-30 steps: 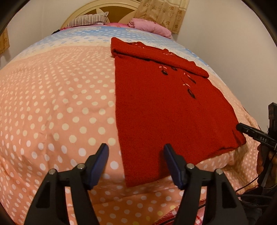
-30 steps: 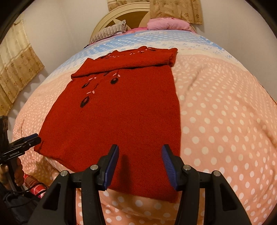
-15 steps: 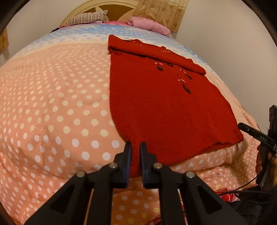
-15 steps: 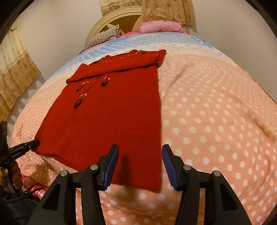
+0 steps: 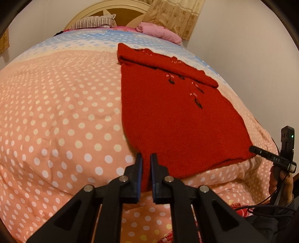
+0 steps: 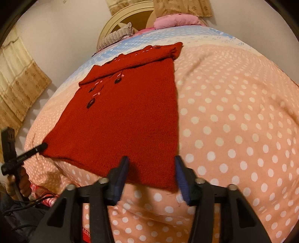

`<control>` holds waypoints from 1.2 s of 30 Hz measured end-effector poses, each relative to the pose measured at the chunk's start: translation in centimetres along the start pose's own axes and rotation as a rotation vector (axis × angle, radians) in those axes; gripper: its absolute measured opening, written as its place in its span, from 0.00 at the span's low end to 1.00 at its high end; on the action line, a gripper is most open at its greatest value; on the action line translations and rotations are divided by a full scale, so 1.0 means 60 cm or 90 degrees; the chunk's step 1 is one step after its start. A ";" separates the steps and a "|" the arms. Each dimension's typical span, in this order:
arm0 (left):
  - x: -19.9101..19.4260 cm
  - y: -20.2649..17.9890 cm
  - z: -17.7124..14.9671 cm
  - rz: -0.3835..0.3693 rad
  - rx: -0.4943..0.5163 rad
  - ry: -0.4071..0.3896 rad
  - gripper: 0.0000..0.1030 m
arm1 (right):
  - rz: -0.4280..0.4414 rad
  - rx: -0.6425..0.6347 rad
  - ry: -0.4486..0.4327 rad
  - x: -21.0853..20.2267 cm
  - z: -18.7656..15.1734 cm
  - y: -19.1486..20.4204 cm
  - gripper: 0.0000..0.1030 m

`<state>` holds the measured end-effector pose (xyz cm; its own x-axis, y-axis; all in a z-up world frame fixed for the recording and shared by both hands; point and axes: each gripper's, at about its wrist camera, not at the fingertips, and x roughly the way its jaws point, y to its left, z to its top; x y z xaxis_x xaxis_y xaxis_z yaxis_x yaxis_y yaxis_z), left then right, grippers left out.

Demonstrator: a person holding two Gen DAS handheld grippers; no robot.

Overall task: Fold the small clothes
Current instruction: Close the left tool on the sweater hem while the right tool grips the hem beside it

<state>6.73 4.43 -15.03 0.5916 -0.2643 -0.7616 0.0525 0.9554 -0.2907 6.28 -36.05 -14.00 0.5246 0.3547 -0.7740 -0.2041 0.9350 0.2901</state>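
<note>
A red knitted sweater is lying flat on a bed, on a pink duvet with white polka dots that is turning pale blue toward the far end. The garment's far part is lying doubled over in a band across its width, and small dark flower motifs with pale stitching are running down its front. Its hem is lying at the near edge of the bed.

The left gripper is pinching the near left corner of the hem: its blue-padded fingers are clenched together with a fold of red knit showing in the narrow gap between them. The right gripper is straddling the near right corner of the hem, its jaws closing, with the fabric lying between the pads; the pads are not yet pressing on it.

In each wrist view the other gripper is reaching to the opposite hem corner, held in a hand. White lettering on its black finger is reading roughly "DAS", and the rest is too small to make out. A small green light is glowing on the unit above it.

At the far end a striped pillow, a pink pillow, a cream headboard and patterned beige curtains are showing.
</note>
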 end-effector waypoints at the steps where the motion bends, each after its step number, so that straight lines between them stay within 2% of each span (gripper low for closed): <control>1: 0.003 0.000 -0.001 0.001 0.001 0.003 0.08 | 0.001 0.002 0.000 0.000 0.000 -0.004 0.21; 2: 0.004 -0.001 0.000 0.001 0.000 0.003 0.08 | 0.009 0.008 -0.001 -0.002 -0.001 -0.008 0.07; 5: -0.011 0.002 0.006 -0.011 0.000 -0.013 0.08 | 0.050 0.017 -0.013 -0.016 -0.006 -0.012 0.06; 8: -0.029 0.002 0.014 -0.015 0.006 -0.035 0.08 | 0.069 -0.001 -0.037 -0.044 -0.010 -0.002 0.06; 11: -0.029 0.004 0.014 -0.014 0.007 -0.034 0.08 | 0.084 0.006 -0.048 -0.054 -0.010 -0.004 0.06; 16: -0.030 0.008 0.026 -0.019 0.006 -0.036 0.08 | 0.126 0.055 -0.055 -0.054 -0.001 -0.022 0.06; 20: -0.045 0.003 0.046 -0.018 0.020 -0.059 0.08 | 0.162 0.080 -0.097 -0.081 0.023 -0.027 0.06; 29: -0.047 0.010 0.098 -0.019 0.016 -0.086 0.08 | 0.177 0.092 -0.169 -0.111 0.090 -0.022 0.06; 36: -0.045 0.022 0.142 -0.058 -0.024 -0.103 0.08 | 0.178 0.079 -0.193 -0.117 0.135 -0.010 0.06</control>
<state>12.04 7.51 -8.44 0.7074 -0.3221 -0.6292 0.0838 0.9221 -0.3778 9.43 -39.04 -4.18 0.6860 0.5632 -0.4607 -0.2819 0.7894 0.5453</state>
